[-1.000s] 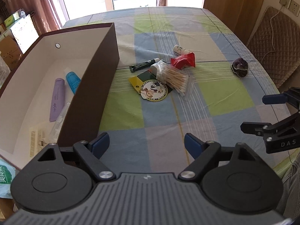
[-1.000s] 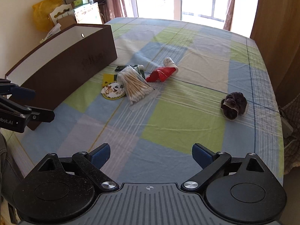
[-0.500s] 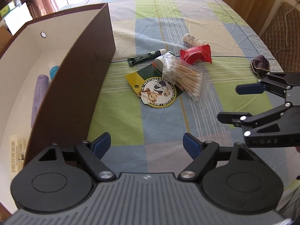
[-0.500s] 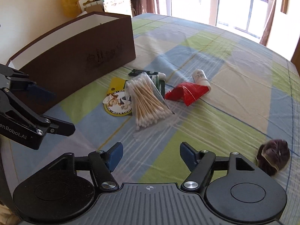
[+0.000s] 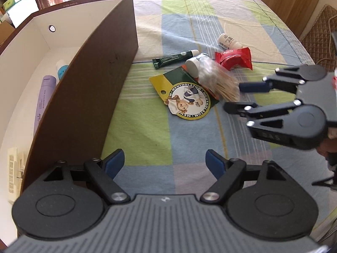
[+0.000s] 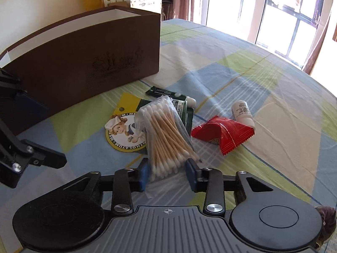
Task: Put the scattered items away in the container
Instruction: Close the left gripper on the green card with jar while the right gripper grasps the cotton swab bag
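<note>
- Right now your right gripper (image 6: 167, 174) has its jaws spread on either side of the near end of the cotton swab bag (image 6: 166, 139), pads just beside the plastic, not yet pinching.
- Step in hand, as I read it: lining up a grasp on the swabs; nothing is held.
- Your left gripper (image 5: 163, 162) hangs released over the tablecloth (image 5: 145, 126), just beside the long wall of the brown box (image 5: 88, 97), holding nothing.
- Inside the box you can see a purple tube (image 5: 43, 100), a blue-capped tube (image 5: 61, 70) and a white barcoded pack (image 5: 13, 168).
- Out on the cloth beside the swabs: Mentholatum card (image 6: 123, 130) partly under the bag, green tube (image 6: 168, 94), red sachet (image 6: 223, 135), white bottle (image 6: 242, 111). A dark item (image 6: 327, 217) sits well apart at the frame edge, too cut off to name.
- Next move calls for closing on the bundle, not only loose film, since the thin bag could slip or drag the card.
- Then lift clear and carry over the box wall.
</note>
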Available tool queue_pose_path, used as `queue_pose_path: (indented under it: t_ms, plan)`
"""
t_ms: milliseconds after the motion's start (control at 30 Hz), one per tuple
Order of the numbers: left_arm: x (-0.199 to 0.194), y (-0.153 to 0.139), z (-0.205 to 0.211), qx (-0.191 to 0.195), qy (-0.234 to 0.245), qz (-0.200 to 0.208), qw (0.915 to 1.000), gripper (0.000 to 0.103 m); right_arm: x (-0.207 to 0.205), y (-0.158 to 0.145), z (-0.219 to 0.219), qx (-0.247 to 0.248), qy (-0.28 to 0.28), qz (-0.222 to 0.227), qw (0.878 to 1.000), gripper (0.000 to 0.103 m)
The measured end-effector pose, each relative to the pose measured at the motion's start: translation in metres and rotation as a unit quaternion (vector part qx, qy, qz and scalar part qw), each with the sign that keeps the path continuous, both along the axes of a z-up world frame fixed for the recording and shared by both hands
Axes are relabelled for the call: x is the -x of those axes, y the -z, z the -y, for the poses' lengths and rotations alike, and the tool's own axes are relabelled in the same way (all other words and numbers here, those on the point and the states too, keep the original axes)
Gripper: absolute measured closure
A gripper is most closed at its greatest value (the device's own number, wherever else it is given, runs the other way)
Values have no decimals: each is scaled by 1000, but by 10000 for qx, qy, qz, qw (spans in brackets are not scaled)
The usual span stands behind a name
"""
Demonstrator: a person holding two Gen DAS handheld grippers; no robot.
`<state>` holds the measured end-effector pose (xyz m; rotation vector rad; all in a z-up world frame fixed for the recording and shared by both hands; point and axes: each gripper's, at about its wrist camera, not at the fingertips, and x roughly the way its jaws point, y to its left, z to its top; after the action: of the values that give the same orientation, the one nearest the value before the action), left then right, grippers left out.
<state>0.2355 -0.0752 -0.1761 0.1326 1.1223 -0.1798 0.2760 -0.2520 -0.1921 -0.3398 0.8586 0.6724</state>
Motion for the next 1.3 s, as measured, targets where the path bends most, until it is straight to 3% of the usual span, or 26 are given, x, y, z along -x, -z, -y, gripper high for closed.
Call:
queue_pose_path:
  t_ms: [100,167,300,467,533,567,600,700,867,933,967,1300]
  plan:
    - [-3,1,3,39,39,12,10000,27,15,-4,8,192,42,-201,9996,83]
    - [-8,0,7,78,69,50,9999,27,27,-6,18,319,244,-425,9983,92]
    - [-18,0,15,156,128,126,9997,29,54,-10,46,472,793,-779,9927,93]
    - [-39,-4,26,280,133,247,9992,30,68,-17,78,204,1587,-993,9821,92]
    - [-45,-8,29,252,147,318,9991,30,64,-27,86,-165,1794,-970,9788,79]
    - [-47,-10,29,226,143,345,9990,30,64,-33,86,-337,1856,-826,9786,38]
    - [-48,-12,28,200,126,368,9990,30,64,-39,85,-502,1916,-660,9780,11]
    - [-49,-18,20,232,13,363,9991,30,55,-45,70,-807,1667,-677,9804,11]
    - [-51,-24,15,261,-65,353,9990,30,44,-35,17,-738,1040,-288,9914,11]
    - [-52,-24,15,258,-52,338,9991,30,44,-28,0,-694,731,-118,9948,27]
    - [-53,-24,16,245,-38,336,9991,30,44,-22,-5,-609,647,-112,9960,47]
    - [-57,-12,22,282,18,201,9994,30,64,-11,7,519,474,-233,9973,49]
